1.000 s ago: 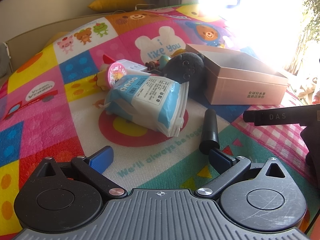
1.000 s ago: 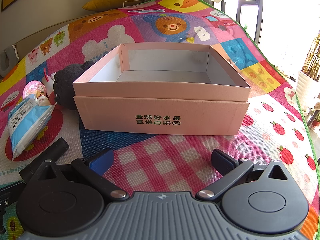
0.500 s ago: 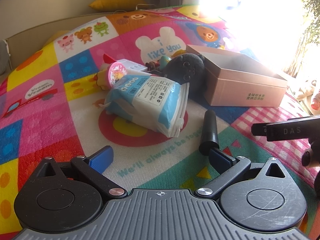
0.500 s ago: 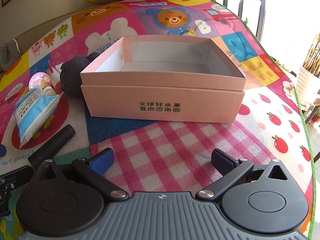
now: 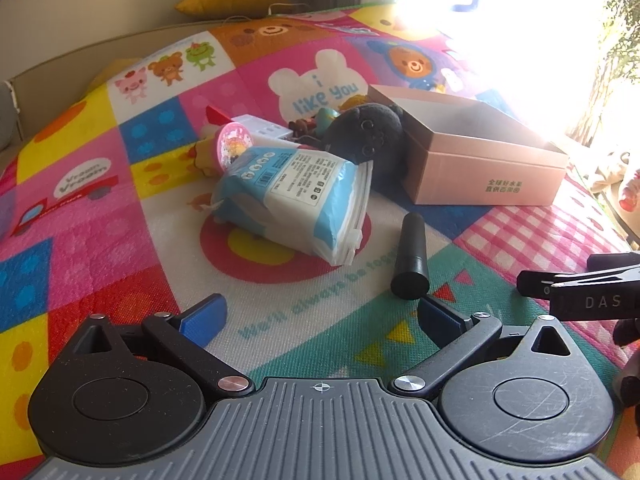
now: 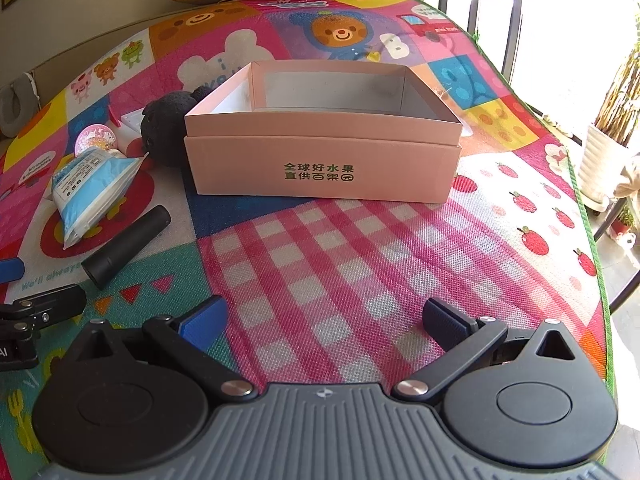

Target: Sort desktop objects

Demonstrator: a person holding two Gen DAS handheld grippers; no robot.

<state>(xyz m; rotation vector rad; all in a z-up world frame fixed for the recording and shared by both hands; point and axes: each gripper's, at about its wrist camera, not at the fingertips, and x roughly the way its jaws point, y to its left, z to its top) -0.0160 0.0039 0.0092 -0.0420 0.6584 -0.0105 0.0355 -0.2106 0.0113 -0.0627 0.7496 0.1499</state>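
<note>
Both my left tongs and right tongs gaped empty. The black tube lay just ahead, near the pink box; I'd straddle it squarely before closing.

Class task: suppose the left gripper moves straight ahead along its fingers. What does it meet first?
Probably the tissue pack, lying straight ahead of the open left gripper. The black tube lies just right of that line and might brush the right finger; depth is unclear.

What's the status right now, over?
Left gripper and right gripper open, holding nothing. Pink box looks empty. Black cylinder lies nearest, unobstructed.
</note>
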